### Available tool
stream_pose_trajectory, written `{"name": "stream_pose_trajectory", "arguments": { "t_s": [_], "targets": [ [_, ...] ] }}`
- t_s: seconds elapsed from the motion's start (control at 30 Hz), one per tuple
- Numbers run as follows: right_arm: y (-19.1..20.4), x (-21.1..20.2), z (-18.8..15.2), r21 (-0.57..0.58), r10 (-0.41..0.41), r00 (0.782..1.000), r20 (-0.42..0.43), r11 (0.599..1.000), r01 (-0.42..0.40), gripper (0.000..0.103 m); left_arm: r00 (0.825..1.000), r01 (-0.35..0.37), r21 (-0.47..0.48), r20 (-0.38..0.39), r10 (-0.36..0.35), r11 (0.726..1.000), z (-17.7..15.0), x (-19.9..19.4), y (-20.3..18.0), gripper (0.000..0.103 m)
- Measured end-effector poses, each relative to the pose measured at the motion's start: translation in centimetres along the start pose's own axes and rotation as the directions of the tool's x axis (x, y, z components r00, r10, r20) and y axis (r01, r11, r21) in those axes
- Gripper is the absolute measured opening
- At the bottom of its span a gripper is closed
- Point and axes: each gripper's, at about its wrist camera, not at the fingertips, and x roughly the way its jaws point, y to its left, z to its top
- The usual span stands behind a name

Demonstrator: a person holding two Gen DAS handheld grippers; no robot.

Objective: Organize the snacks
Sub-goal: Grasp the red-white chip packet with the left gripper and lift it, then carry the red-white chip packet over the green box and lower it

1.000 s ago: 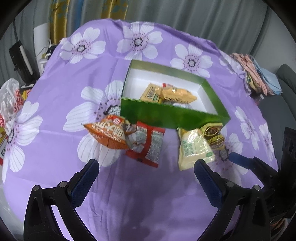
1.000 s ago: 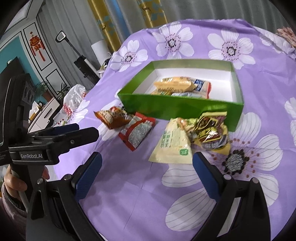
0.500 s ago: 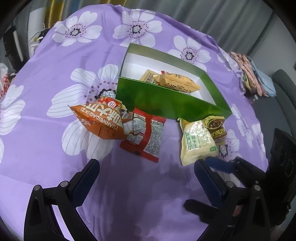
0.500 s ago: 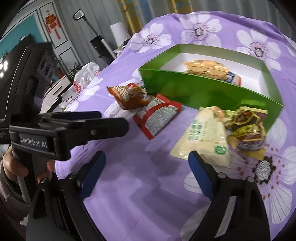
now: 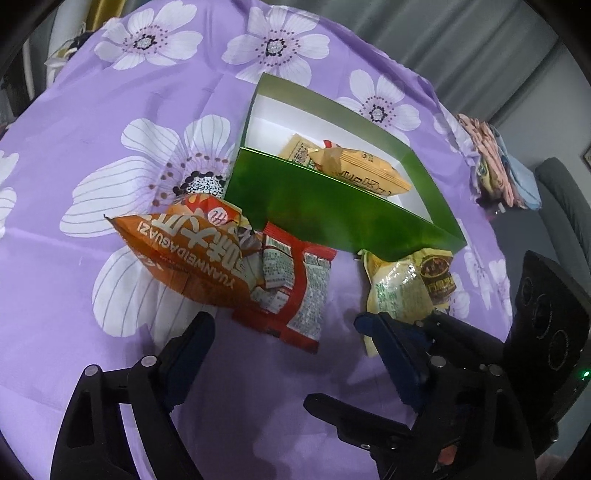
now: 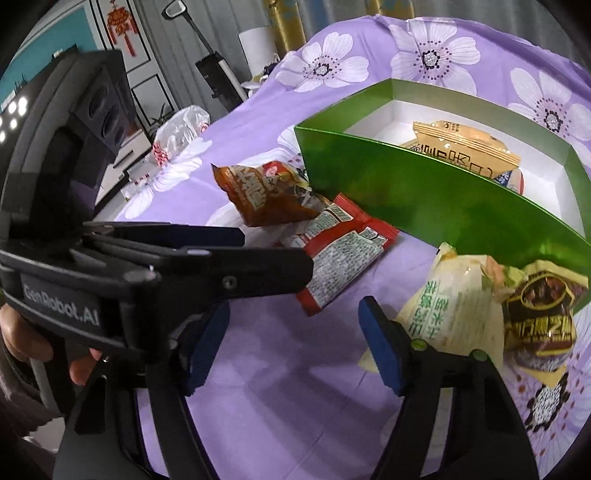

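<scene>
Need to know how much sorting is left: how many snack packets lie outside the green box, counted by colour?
Orange packet: 1
Red packet: 1
Pale yellow packet: 1
Dark brown and gold packet: 1
Total on the cloth outside the green box: 4

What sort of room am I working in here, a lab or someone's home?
Most likely a home living room: a floral purple tablecloth covers the table, curtains hang behind it, a red knot ornament decorates the wall, and a grey sofa sits alongside.
</scene>
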Motion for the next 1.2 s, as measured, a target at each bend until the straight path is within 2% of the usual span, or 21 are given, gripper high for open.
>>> {"name": "stream_pose_trajectory", "arguments": {
  "t_s": [0.27, 0.37, 0.43, 0.53, 0.57, 0.8, 1.07, 1.2],
  "targets": [
    [-0.8, 1.9, 1.0, -0.025, -0.041, 0.998, -0.05, 0.999, 0.039, 0.071, 0.999, 0.034, -0.007, -0.016, -0.034, 0.999, 1.2, 1.4, 0.2, 0.086],
    [-1.0, 2.3, 1.6, -0.028, -0.026, 0.999, -0.044, 0.999, 0.025, 0.07, 0.998, 0.047, -0.011, -0.028, -0.048, 0.999, 1.4, 1.9, 0.2, 0.066],
    [-0.9, 2.6, 1.8, -0.034, -0.03, 0.999, -0.043, 0.999, 0.028, 0.069, 0.998, 0.047, -0.016, -0.043, -0.048, 0.999, 1.5, 2.4, 0.2, 0.061],
    [-1.1, 2.5, 1.8, -0.037, -0.033, 0.999, -0.029, 0.999, 0.032, 0.056, 0.998, 0.028, -0.008, -0.059, -0.028, 1.0, 1.3, 2.9, 0.3, 0.055],
    [-1.3, 2.5, 1.7, -0.03, -0.024, 0.999, -0.027, 0.999, 0.023, 0.048, 0.998, 0.025, -0.007, -0.058, -0.026, 1.0, 1.2, 2.9, 0.3, 0.052],
    [-0.7, 2.3, 0.8, -0.031, 0.006, 1.0, -0.008, 1.0, -0.007, 0.039, 0.998, -0.003, 0.019, -0.058, 0.004, 1.0, 0.5, 2.7, -0.2, 0.051],
    [0.5, 0.4, -0.5, -0.038, 0.015, 0.999, 0.04, 0.999, -0.013, 0.035, 0.998, 0.011, 0.005, -0.064, -0.01, 1.0, -0.7, 1.4, -1.1, 0.05],
    [1.2, -1.1, -0.9, -0.029, 0.02, 0.997, 0.071, 0.999, -0.018, 0.035, 0.999, -0.001, 0.028, -0.039, 0.002, 1.0, -1.5, 0.0, -2.2, 0.05]
  ]
}}
